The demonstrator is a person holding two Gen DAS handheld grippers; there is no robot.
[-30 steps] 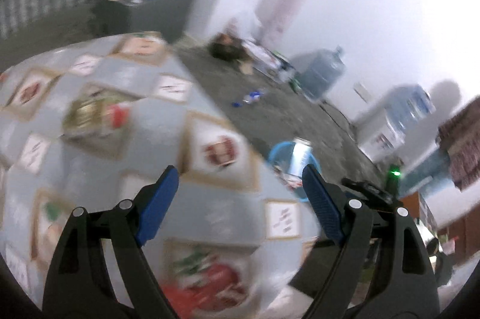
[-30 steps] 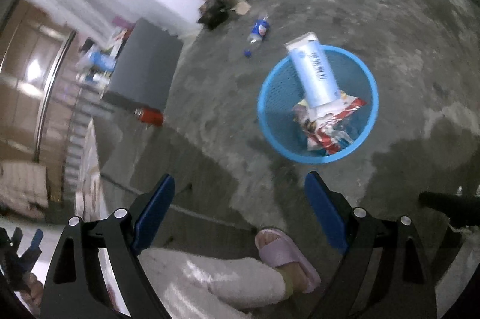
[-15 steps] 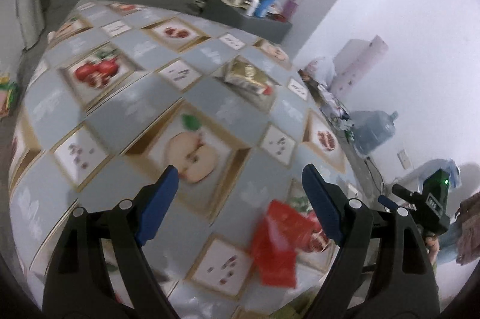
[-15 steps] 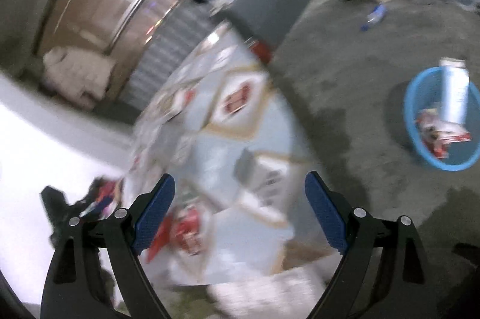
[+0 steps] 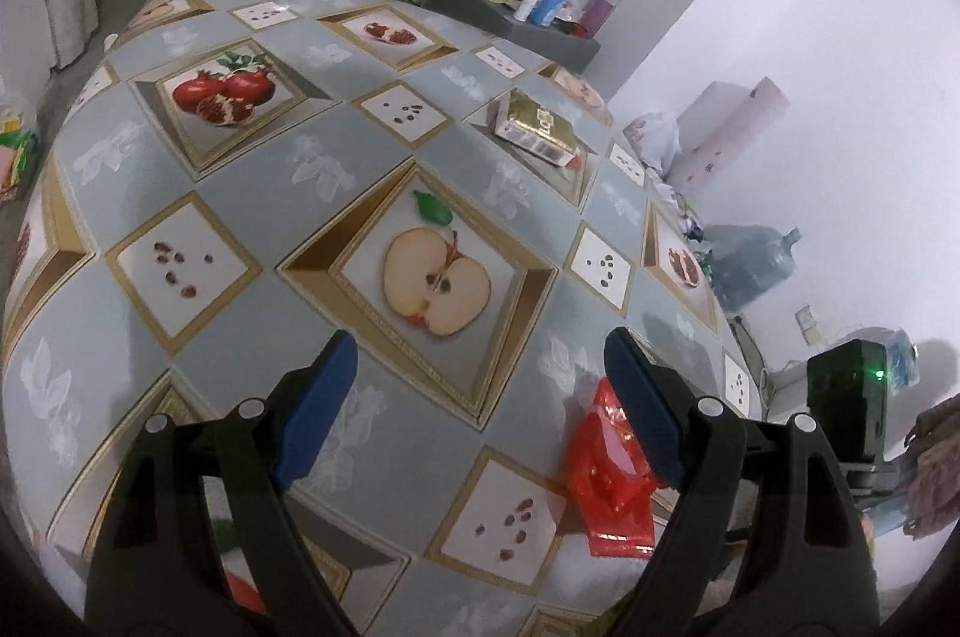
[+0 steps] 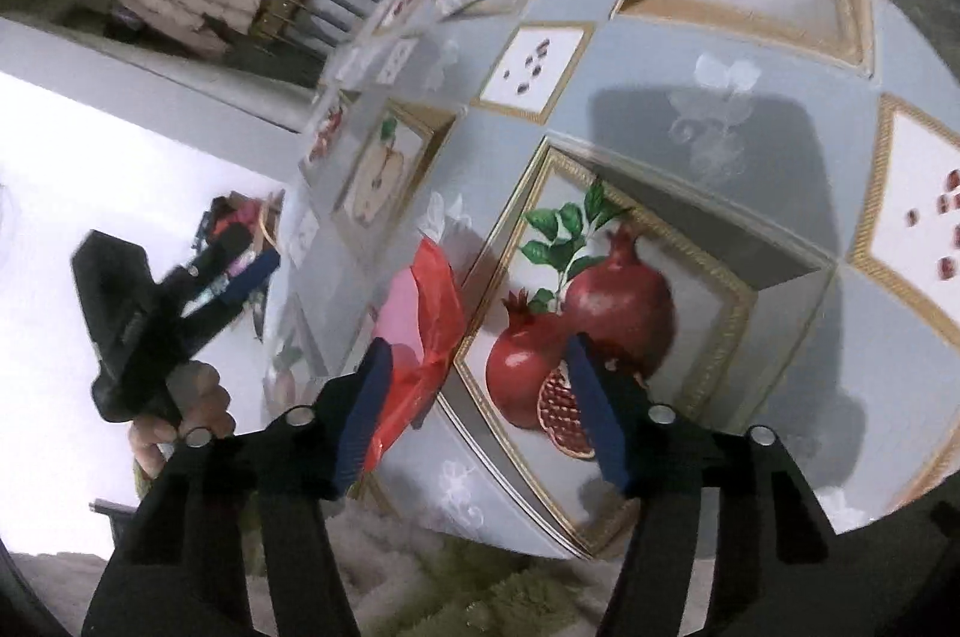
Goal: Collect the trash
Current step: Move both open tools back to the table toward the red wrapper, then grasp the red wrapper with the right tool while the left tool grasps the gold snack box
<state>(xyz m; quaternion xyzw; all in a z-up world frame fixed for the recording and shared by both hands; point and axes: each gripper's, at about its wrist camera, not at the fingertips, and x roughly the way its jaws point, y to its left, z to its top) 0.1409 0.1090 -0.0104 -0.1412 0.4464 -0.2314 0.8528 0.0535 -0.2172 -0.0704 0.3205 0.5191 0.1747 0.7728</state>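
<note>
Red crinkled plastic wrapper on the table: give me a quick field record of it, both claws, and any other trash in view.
target: red crinkled plastic wrapper, lying on the fruit-print tablecloth near the table's edge
left claw: open, empty, wrapper beside its right finger
right claw: open, empty, wrapper at its left finger
wrapper gripped: no
other item: gold and white carton, far side of table
trash bin: not in view
</note>
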